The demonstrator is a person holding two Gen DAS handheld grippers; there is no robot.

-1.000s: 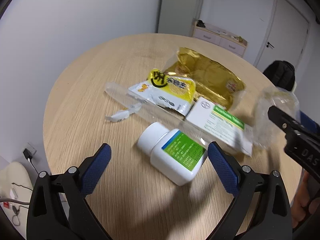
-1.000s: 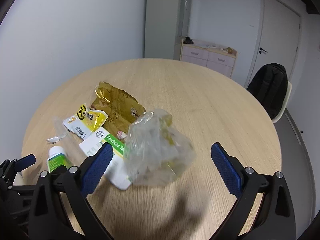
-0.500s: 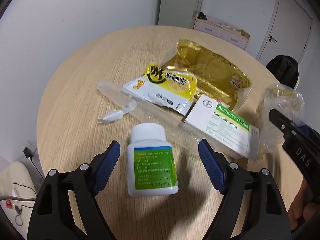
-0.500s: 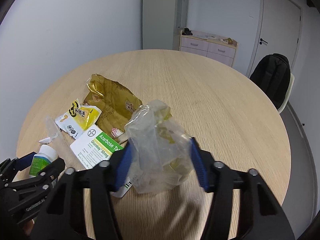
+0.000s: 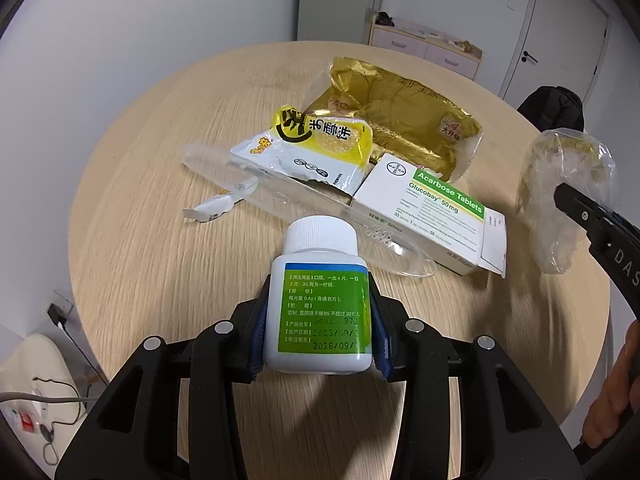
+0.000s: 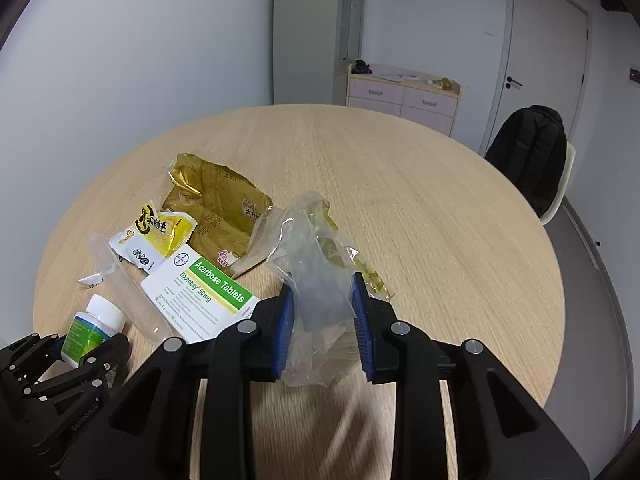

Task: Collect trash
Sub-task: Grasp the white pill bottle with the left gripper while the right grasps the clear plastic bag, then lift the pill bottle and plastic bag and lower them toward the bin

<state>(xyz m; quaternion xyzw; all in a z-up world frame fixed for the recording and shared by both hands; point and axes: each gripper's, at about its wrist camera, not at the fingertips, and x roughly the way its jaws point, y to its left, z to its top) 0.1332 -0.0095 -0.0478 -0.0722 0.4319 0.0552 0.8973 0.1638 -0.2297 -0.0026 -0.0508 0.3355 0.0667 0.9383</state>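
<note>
Now both jaws have just been closing, and each has a piece of trash between its pads. The left gripper (image 5: 318, 320) clamps the white pill bottle (image 5: 320, 300) across its green-labelled body, cap pointing away, a grip on the widest flat-sided stretch that should keep it from rolling out. The right gripper (image 6: 322, 324) pinches the crumpled clear plastic bag (image 6: 316, 280) low down, where the film bunches thickest; its loose top stands up above the pads. Still lying on the round wooden worktop (image 6: 420, 200) are the gold foil wrapper (image 5: 400, 116), the yellow-and-white snack packet (image 5: 316, 148), the Acarbose tablet box (image 5: 432, 212), a clear plastic tray (image 5: 280, 196) running under the packet and box, and a small torn white scrap (image 5: 220, 206). By my reading, taking two items at once halves the trips, though no bin shows in either view, so where they go I cannot tell.
</note>
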